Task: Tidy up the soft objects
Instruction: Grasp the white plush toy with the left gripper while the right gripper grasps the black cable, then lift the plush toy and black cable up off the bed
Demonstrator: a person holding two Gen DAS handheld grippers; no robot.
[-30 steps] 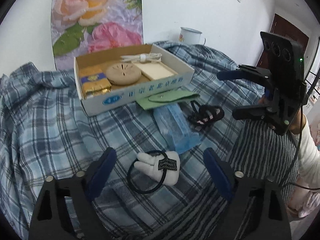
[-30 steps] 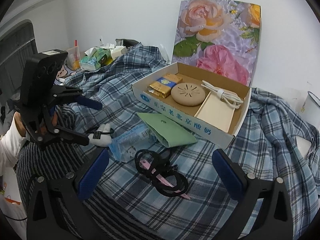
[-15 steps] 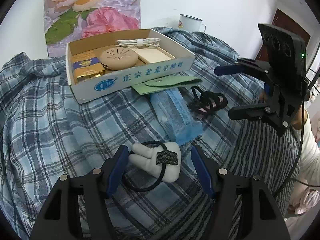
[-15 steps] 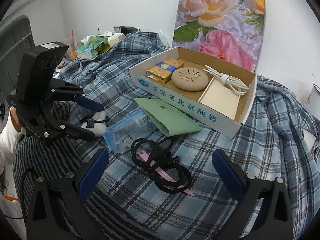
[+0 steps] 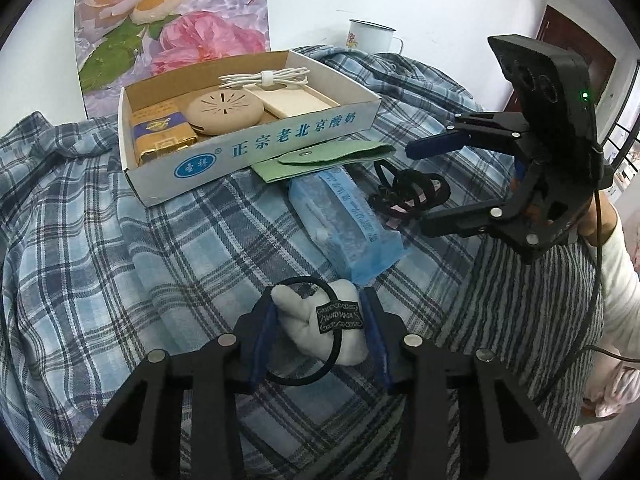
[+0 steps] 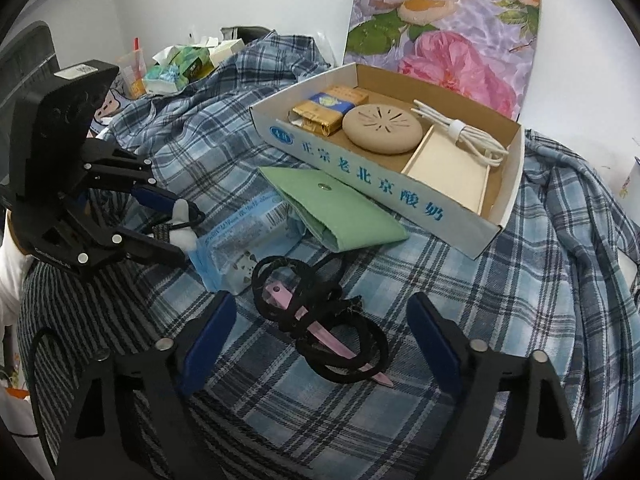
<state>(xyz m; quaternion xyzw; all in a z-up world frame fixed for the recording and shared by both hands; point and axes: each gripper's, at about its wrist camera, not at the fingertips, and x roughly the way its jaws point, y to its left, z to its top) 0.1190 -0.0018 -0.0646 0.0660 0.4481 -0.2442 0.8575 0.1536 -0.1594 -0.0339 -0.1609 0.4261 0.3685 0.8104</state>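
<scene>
While its 2 blue pads close in, the left gripper (image 5: 320,330) clamps the white plush hair tie (image 5: 320,320), a small soft toy with a black elastic loop and a dark woven label, low on the plaid blanket (image 5: 120,260). Both pads press the plush from either side, and in the right wrist view the same toy (image 6: 184,224) shows white between those fingers.

Nearest the right wrist camera, the right gripper (image 6: 320,334) stands with its jaws wide and closing, its pads not yet touching anything. Between them lies the tangle of black hair bands (image 6: 320,320), wound around a pink clip (image 6: 320,330), flat on the blanket. From the left wrist view this gripper (image 5: 420,184) hangs just over the same black tangle (image 5: 408,192), with a hand and a pale sleeve (image 5: 612,264) behind it.

Just beyond, a blue plastic packet (image 5: 348,220) lies lengthwise, touching the green pouch (image 5: 324,158) at its far end. That pouch has 1 snap button and rests against the front wall of the cardboard box (image 5: 280,136).

Inside the box sit a gold and blue packet (image 5: 160,136), a round beige disc (image 5: 226,114), a cream flat block (image 5: 296,100) and a coiled white cable (image 5: 264,78). Behind it a rose poster (image 5: 172,20) leans on the white wall, and a white enamel mug (image 5: 370,36) stands farther right.
</scene>
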